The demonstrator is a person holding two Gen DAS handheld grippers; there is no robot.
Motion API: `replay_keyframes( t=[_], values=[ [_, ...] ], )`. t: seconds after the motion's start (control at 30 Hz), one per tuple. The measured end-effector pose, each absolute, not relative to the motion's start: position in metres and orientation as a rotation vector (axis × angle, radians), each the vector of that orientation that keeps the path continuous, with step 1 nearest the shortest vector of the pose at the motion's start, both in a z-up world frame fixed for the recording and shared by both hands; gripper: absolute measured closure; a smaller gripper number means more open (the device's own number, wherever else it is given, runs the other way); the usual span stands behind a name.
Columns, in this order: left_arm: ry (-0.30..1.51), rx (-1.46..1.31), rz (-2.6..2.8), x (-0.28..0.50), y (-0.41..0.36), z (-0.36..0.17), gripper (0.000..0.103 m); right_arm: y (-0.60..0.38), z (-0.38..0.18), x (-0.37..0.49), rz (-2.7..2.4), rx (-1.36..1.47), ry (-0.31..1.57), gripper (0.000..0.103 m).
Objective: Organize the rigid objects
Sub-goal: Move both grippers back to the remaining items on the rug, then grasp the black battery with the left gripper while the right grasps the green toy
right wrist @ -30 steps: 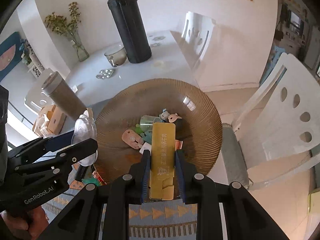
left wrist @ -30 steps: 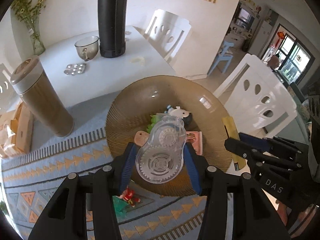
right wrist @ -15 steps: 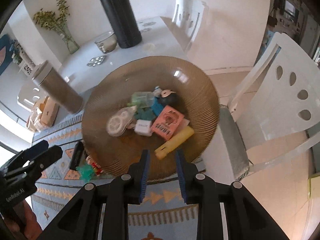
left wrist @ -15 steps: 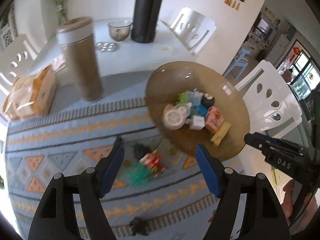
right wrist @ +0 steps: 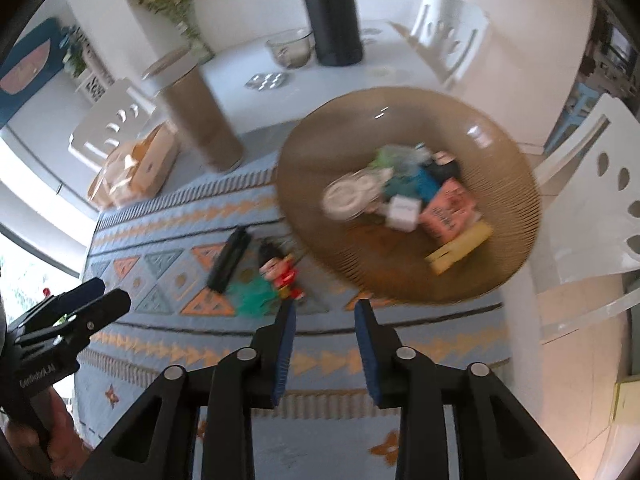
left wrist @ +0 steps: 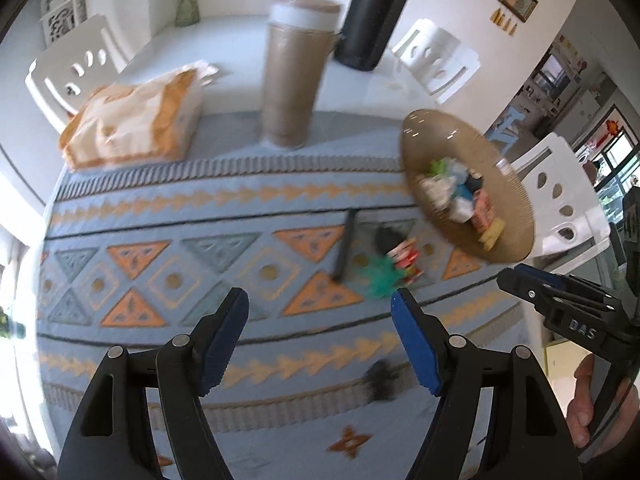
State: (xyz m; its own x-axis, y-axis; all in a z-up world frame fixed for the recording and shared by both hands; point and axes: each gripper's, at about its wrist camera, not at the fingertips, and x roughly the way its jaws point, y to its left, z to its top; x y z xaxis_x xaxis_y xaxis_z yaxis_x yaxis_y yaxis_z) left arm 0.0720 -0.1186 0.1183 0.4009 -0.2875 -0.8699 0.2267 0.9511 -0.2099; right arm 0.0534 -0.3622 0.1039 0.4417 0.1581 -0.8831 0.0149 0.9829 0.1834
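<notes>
A brown ribbed glass bowl point(right wrist: 504, 264) holds several small items: a clear tape dispenser point(right wrist: 350, 196), a white cube point(right wrist: 402, 210), a pink box point(right wrist: 450, 210), a yellow box point(right wrist: 460, 248). On the patterned mat beside it lie a black bar point(right wrist: 230, 260), a red-and-black figure point(right wrist: 280, 270) and a green piece point(right wrist: 254, 298). My left gripper point(left wrist: 320, 300) hangs open over the mat, near the green piece point(left wrist: 380, 280), with nothing between its fingers. My right gripper point(right wrist: 325, 306) is opening, empty, just in front of the bowl's near rim.
A tall brown canister point(left wrist: 294, 76), a black flask point(left wrist: 372, 12), a bagged loaf point(left wrist: 132, 120) and a small glass bowl point(right wrist: 290, 48) stand on the table. White chairs point(right wrist: 600, 216) surround it. A small dark object point(left wrist: 380, 378) lies near the mat's front edge.
The left gripper let the tape dispenser go into the bowl and the right let go the yellow box. Both pulled back toward the left, over the mat; the right jaws widened.
</notes>
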Motion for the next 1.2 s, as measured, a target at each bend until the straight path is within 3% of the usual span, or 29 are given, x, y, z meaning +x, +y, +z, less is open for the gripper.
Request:
replay_keyframes(
  t=[0.3, 0.47, 0.77, 0.9, 1.13, 1.2],
  values=[
    [1.185, -0.109, -0.36, 0.08, -0.08, 0.09, 0.031, -0.306, 0.06, 0.037, 0.163, 0.215, 1.25, 0.068],
    [1.203, -0.081, -0.445, 0.097, -0.096, 0.081, 0.032, -0.306, 0.029, 0.037, 0.16, 0.374, 1.342, 0.068],
    [1.273, -0.17, -0.654, 0.161, -0.137, 0.059, 0.035, -0.31, 0.025, 0.084, 0.122, 0.433, 1.31, 0.068],
    [1.302, -0.065, -0.654, 0.174, -0.161, 0.046, 0.047, -0.306, 0.014, 0.102, 0.112, 0.424, 1.336, 0.068],
    [1.341, 0.039, -0.653, 0.178, -0.186, 0.029, 0.054, -0.305, 0.001, 0.115, 0.079, 0.411, 1.375, 0.068],
    [1.358, 0.051, -0.654, 0.178, -0.191, 0.021, 0.064, -0.306, -0.001, 0.119, 0.075, 0.428, 1.381, 0.067]
  ],
)
